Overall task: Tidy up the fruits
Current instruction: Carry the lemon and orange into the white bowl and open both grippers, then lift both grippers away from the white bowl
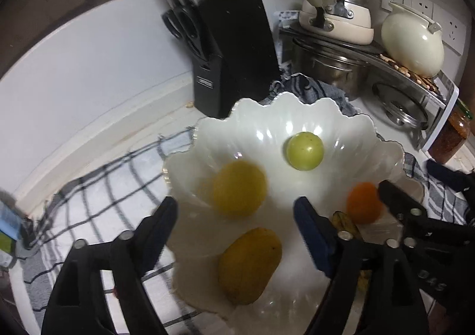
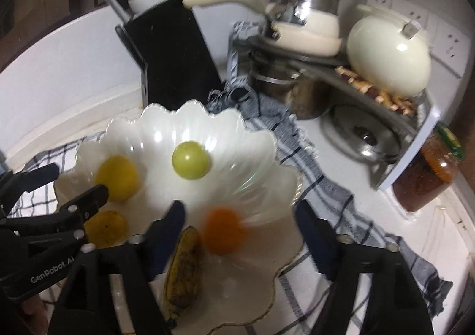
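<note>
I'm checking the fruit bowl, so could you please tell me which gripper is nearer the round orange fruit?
Right. The right gripper straddles the round orange fruit; the left gripper hovers over the yellow fruits, beside it.

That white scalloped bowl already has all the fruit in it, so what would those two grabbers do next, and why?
Probably pull both back and away. The white scalloped glass bowl holds the round green fruit, two yellow fruits, the round orange fruit and the spotted yellow banana. The left gripper and right gripper are both open and hold nothing, and no fruit is visible outside the bowl.
</note>
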`<action>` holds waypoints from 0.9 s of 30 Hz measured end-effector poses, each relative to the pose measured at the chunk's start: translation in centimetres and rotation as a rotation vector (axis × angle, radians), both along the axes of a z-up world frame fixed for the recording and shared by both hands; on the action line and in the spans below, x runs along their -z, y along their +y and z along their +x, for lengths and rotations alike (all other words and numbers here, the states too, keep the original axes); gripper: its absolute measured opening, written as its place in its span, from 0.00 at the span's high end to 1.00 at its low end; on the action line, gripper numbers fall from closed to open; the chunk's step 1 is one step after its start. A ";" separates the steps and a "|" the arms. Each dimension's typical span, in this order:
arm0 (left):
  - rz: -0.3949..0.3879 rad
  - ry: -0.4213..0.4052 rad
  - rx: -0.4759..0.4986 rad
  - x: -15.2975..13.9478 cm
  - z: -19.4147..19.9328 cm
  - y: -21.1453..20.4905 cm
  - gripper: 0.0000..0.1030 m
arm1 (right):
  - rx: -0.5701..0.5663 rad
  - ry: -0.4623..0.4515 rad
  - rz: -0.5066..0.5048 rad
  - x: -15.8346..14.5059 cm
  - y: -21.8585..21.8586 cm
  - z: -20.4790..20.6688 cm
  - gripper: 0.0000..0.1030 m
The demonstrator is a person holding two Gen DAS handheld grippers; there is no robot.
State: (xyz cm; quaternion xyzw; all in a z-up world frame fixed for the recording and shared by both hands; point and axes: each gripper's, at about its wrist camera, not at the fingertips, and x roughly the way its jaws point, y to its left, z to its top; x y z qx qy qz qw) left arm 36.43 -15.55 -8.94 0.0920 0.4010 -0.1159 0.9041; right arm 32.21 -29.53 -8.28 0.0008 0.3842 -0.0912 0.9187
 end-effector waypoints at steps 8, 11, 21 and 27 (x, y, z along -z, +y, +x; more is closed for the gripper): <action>0.026 -0.070 -0.046 -3.0 -3.0 2.8 0.02 | 0.016 -0.089 -0.013 -3.7 1.6 -2.4 0.12; 0.020 -0.095 -0.080 -4.4 -4.4 4.8 0.00 | -0.005 -0.116 -0.009 -4.7 3.0 -3.5 0.12; 0.025 -0.152 -0.186 -6.9 -9.8 11.6 0.00 | -0.087 -0.162 0.000 -6.3 9.1 -6.8 0.12; 0.010 -0.156 -0.243 -6.8 -12.7 15.5 0.00 | -0.139 -0.170 -0.010 -6.2 12.5 -8.7 0.12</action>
